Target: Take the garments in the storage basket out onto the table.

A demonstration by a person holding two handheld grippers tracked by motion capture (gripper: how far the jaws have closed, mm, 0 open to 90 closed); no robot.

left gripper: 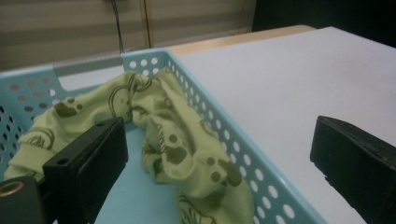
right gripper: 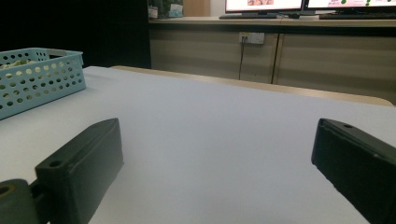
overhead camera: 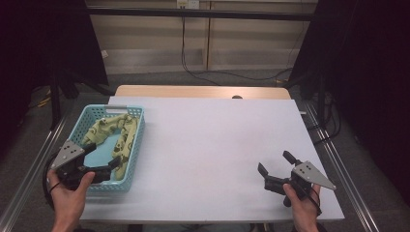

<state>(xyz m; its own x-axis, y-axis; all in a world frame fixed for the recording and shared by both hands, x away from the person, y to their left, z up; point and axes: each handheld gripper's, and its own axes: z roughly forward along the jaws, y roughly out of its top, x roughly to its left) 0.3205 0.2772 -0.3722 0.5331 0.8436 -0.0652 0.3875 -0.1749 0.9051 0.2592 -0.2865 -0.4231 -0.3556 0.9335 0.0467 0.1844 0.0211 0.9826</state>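
Observation:
A light blue perforated basket (overhead camera: pixel 139 145) stands at the table's left, holding a crumpled yellow-green cloth (overhead camera: pixel 123 133) with dark green prints. My left gripper (overhead camera: pixel 102 155) hovers at the basket's near end, open and holding nothing. In the left gripper view, one jaw is inside the basket (left gripper: pixel 140 52) beside the cloth (left gripper: pixel 177 140), and the other is outside over the table; the left gripper (left gripper: pixel 219 140) straddles the wall. My right gripper (overhead camera: pixel 275 163) is near the front right, open and holding nothing. In the right gripper view, the right gripper (right gripper: pixel 217 135) faces bare tabletop, with the basket (right gripper: pixel 42 77) far off.
The white tabletop (overhead camera: pixel 212 145) has a wooden strip (overhead camera: pixel 203 91) along its far edge. Metal rails (overhead camera: pixel 338 164) run along both sides. Cables (overhead camera: pixel 227 75) lie on the floor beyond. Monitors (right gripper: pixel 264 4) stand on a counter behind the table.

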